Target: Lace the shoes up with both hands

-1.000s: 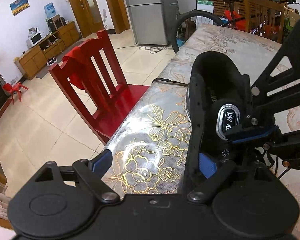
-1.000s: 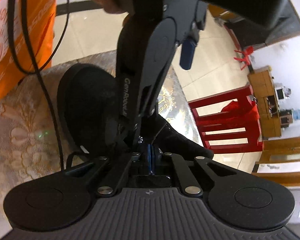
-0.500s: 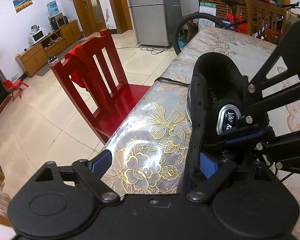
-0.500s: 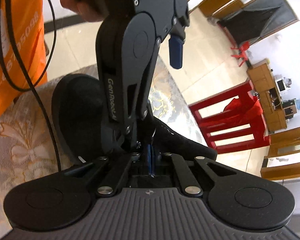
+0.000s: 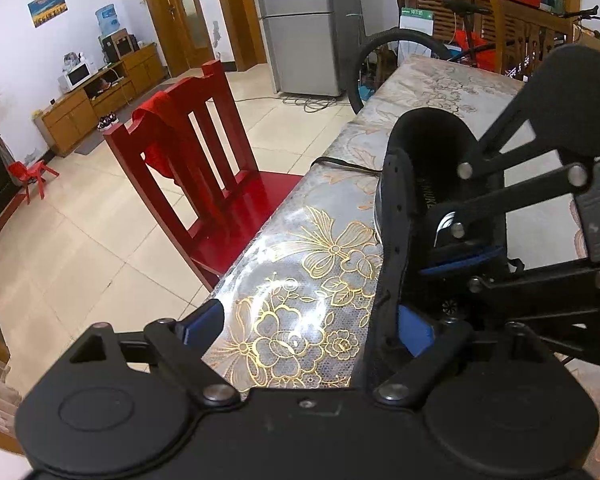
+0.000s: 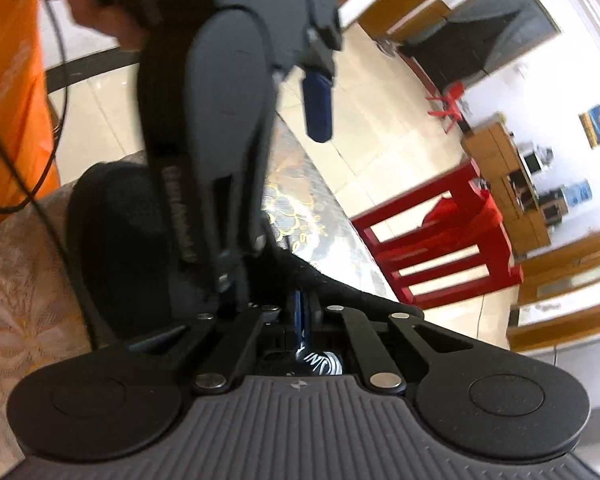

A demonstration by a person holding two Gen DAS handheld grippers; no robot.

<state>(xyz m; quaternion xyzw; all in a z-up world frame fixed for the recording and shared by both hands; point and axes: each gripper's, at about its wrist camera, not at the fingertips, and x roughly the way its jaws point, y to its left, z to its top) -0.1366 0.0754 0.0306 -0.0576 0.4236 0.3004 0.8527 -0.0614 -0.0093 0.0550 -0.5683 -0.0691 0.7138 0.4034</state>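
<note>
You are holding the wide left gripper (image 5: 308, 322) astride the shoe (image 5: 396, 216) flap, shoe running straight ahead, while the right gripper (image 6: 302, 312) is pinching shut at the tongue, on what I cannot tell.

Both grippers were matte black, with round housings, silver pivot screws and blue finger pads (image 5: 414, 326); the right gripper (image 6: 302, 316) had a ribbed grey top.

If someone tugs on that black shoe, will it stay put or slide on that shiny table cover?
The black shoe probably slides: the table cover looks glossy. Its mesh upper looks soft, so the eyelet flap likely bends. It seems light, so it may lift.
</note>
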